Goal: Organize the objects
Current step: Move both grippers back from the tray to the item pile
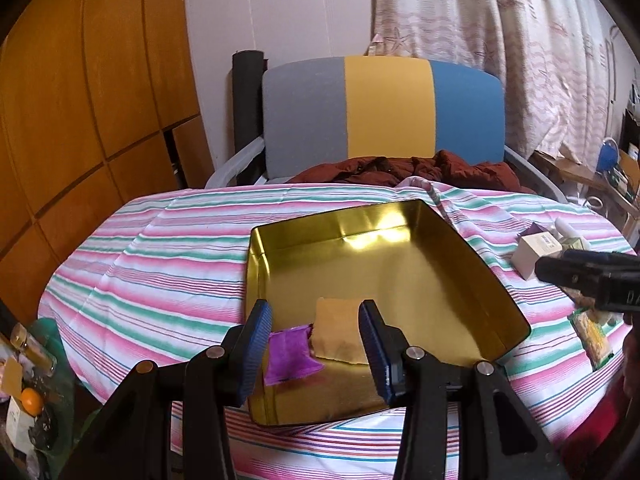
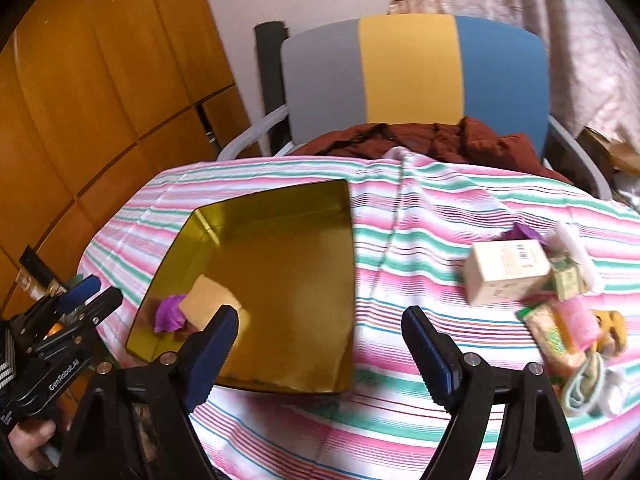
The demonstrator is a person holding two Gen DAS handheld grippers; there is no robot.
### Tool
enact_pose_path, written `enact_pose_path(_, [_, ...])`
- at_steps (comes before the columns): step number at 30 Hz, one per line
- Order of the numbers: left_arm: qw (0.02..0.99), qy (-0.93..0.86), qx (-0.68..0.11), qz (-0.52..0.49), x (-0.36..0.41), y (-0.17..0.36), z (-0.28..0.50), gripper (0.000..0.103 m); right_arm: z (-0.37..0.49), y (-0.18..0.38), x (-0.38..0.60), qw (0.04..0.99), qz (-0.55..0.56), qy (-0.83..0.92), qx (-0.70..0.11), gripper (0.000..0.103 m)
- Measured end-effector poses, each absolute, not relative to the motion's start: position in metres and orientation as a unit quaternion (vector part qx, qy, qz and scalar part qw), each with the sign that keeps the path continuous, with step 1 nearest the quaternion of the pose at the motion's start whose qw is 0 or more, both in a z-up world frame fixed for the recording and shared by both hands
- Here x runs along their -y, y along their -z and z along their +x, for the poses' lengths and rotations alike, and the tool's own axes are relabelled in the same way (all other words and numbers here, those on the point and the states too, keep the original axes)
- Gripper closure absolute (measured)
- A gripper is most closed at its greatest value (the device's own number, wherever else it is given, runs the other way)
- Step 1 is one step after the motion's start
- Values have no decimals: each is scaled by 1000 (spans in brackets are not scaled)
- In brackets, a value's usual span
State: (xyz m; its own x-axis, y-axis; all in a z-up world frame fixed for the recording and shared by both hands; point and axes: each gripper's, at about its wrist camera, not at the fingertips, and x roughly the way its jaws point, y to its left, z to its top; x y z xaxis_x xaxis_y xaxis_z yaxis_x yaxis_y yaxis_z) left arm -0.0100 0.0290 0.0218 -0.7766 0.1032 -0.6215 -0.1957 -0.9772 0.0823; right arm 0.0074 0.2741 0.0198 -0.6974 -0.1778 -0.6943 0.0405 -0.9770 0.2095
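Note:
A gold tin tray (image 1: 496, 276) lies on the striped tablecloth. In it are a tan packet (image 1: 338, 332) and a purple packet (image 1: 288, 356), near its front left corner. My left gripper (image 1: 316, 344) hovers open just over them, holding nothing. In the right wrist view my right gripper (image 2: 320, 344) is open and empty above the cloth, by the tray's (image 2: 352, 280) near right edge. To its right lies a pile: a cream box (image 2: 508, 272), a small green box (image 2: 568, 280), a white tube (image 2: 576, 252), a pink packet (image 2: 580, 320) and a green-and-cream packet (image 2: 548, 332).
A chair (image 1: 384, 108) with a grey, yellow and blue back stands behind the table, a dark red jacket (image 1: 400, 168) on its seat. Wooden cabinets (image 1: 80, 120) fill the left, a curtain (image 1: 500, 20) the right. A person's hand (image 2: 28, 444) holds the left gripper's handle.

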Motion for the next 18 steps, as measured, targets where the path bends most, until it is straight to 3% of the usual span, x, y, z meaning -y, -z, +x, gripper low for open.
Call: enact_pose_path(18, [190,-922,-110,-319,-96,-24,-7,56,61,-28,-413,-107,356,915,160,6])
